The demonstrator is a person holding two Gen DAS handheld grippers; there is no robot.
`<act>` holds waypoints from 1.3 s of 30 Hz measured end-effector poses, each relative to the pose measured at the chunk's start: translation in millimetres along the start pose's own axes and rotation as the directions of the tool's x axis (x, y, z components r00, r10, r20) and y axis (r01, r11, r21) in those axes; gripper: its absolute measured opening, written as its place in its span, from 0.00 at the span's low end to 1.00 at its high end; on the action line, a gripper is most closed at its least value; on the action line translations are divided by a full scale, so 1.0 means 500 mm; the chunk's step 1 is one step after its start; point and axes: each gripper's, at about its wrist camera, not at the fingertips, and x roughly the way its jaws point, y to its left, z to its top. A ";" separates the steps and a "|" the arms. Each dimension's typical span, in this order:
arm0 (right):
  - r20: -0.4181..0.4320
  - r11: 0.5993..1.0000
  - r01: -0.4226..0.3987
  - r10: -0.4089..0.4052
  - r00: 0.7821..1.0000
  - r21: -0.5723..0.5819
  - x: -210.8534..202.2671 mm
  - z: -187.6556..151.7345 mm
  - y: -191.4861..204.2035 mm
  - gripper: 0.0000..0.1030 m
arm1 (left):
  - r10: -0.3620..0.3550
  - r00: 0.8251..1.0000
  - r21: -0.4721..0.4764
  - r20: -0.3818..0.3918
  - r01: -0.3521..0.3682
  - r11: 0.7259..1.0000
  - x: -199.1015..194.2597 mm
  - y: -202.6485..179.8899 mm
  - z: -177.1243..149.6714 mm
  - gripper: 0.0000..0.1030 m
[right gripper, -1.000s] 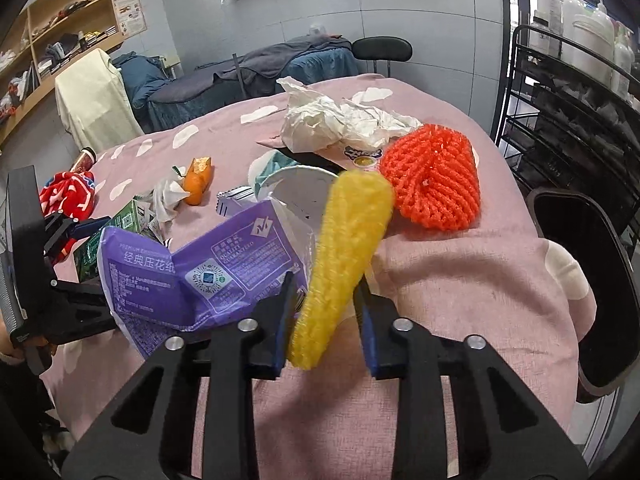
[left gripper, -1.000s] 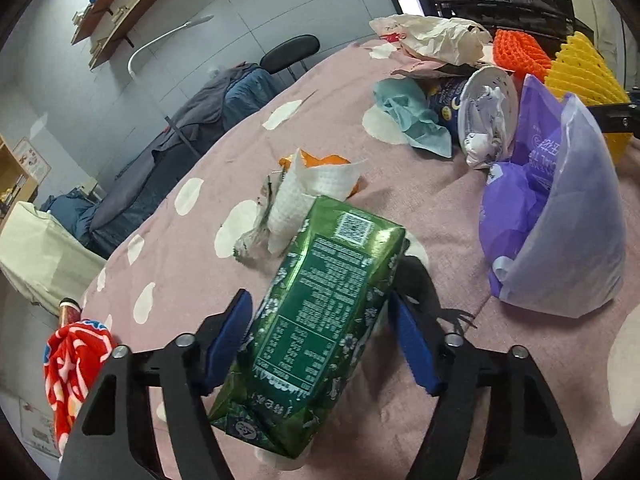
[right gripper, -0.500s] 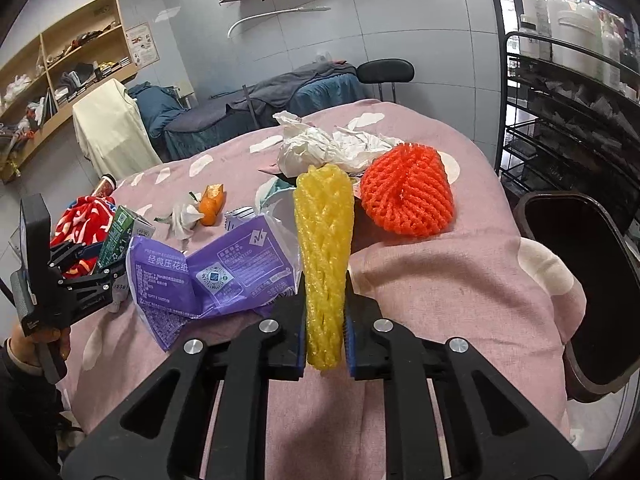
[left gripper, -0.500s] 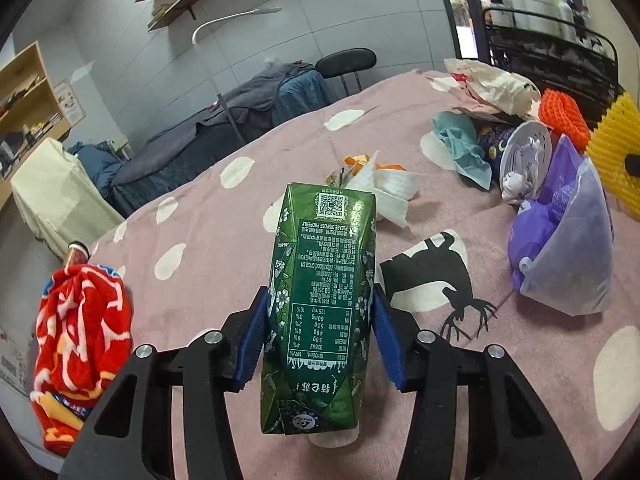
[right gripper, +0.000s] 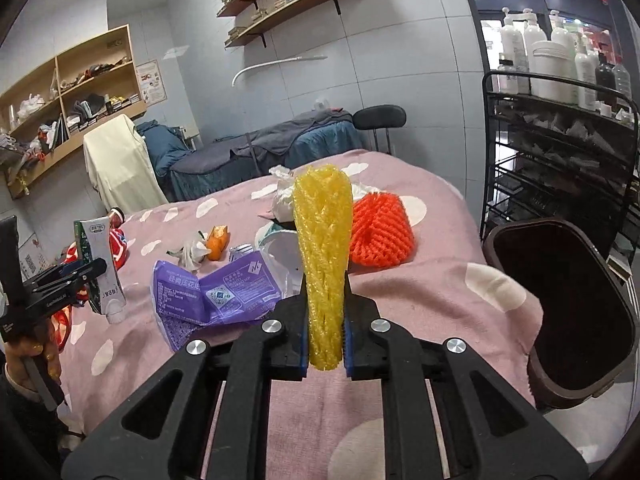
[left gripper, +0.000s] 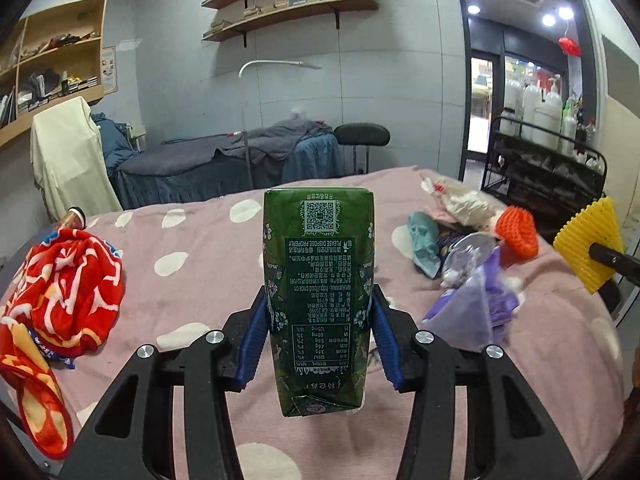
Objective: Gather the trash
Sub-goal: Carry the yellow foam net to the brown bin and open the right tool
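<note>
1. The left gripper [left gripper: 318, 334] pinched a green drink carton [left gripper: 318, 296] between its blue pads, holding it upright above the pink spotted tablecloth [left gripper: 208, 264].
2. The right gripper [right gripper: 325, 340] was clamped on a yellow foam fruit net [right gripper: 323, 256], raised over the table.
3. From that net, an orange foam net [right gripper: 380, 236] lay at 2 o'clock, a purple wrapper [right gripper: 212, 292] at 9 o'clock and crumpled white paper [right gripper: 282, 200] at 11 o'clock.
4. A dark trash bin [right gripper: 568, 304] stood at 3 o'clock, beside the table.
</note>
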 end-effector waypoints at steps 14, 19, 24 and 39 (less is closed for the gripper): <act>-0.049 0.916 0.369 -0.366 0.929 0.157 -0.023 0.041 -0.296 0.13 | -0.436 0.897 0.098 0.080 0.428 0.898 -0.008 -0.236 0.079 0.47; -0.197 0.865 0.457 -0.420 0.886 0.209 0.042 0.016 -0.417 0.13 | -0.542 0.840 0.115 0.016 0.537 0.836 0.041 -0.327 0.088 0.47; -0.292 0.836 0.508 -0.443 0.847 0.208 0.088 -0.018 -0.482 0.13 | -0.591 0.806 0.162 -0.033 0.588 0.792 0.069 -0.403 0.098 0.47; -0.351 0.806 0.545 -0.453 0.819 0.231 0.103 -0.055 -0.515 0.64 | -0.656 0.741 0.203 -0.146 0.671 0.713 0.111 -0.537 0.089 0.47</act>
